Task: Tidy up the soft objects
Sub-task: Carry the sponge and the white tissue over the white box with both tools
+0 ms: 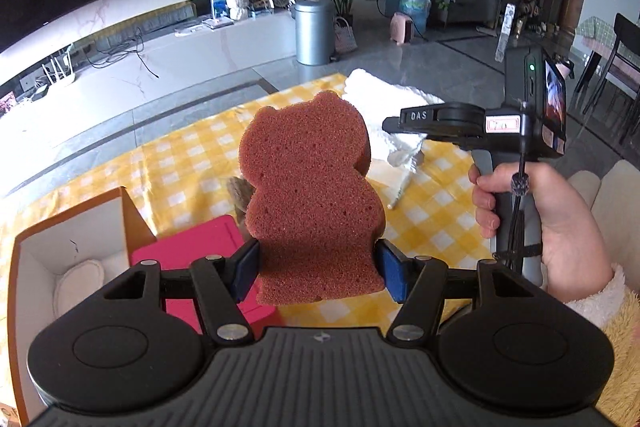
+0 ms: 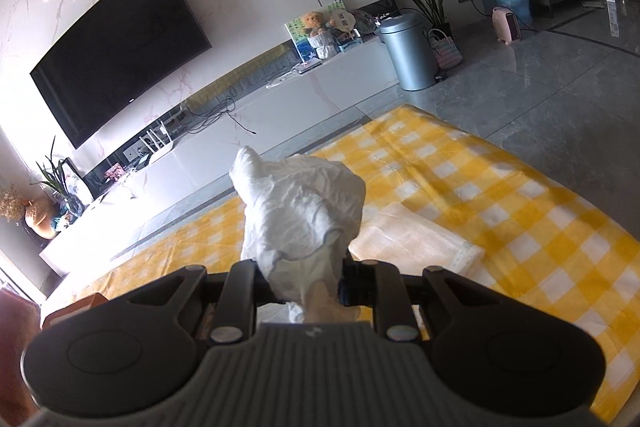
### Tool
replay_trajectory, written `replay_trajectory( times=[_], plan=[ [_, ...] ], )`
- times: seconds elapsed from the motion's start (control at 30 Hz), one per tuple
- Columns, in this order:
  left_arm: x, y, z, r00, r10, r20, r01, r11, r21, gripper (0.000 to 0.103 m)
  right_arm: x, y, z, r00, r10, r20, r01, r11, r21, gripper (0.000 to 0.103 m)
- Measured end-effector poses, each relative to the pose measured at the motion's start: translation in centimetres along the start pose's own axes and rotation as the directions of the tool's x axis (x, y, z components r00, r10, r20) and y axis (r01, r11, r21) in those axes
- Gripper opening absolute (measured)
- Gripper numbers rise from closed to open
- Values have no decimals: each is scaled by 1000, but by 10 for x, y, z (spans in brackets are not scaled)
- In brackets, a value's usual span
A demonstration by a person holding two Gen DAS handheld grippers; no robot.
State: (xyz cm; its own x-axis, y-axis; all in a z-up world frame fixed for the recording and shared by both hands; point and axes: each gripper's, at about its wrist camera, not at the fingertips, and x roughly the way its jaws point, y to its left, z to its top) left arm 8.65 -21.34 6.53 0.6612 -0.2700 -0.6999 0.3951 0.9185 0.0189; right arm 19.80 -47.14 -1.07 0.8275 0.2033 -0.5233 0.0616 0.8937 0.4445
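Yellow checked tablecloth [image 2: 500, 187], grey bin [image 1: 314, 31], television [image 2: 120, 51]

Right claw [image 2: 306, 277] pinching crumpled white cloth [image 2: 300, 211], above checked tablecloth [image 2: 520, 195]

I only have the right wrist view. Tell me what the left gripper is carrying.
Observer: The left gripper is shut on a brown bear-shaped sponge, held upright.
Operator: Report where a container stands.
Observer: An open box sits at the left, a pink pad beside it.
Operator: Say what the box holds.
Observer: A pale round pad lies inside.
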Motion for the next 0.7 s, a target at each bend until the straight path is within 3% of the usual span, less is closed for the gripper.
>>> replay_trajectory(
  times=[0.33,0.43,0.7],
  plan=[
    [-32,64,-16,994,77,73,-65,986,-153,71,-24,44,5,992,120,41,-119,992,-45,19],
    [-42,85,-20,990,103,92,-83,975,-204,71,-37,72,4,983,175,57,-168,979,-112,19],
    [-60,138,-31,984,108,145,-52,937,-347,71,-66,147,-9,965,242,102,-197,924,-328,19]
  ],
)
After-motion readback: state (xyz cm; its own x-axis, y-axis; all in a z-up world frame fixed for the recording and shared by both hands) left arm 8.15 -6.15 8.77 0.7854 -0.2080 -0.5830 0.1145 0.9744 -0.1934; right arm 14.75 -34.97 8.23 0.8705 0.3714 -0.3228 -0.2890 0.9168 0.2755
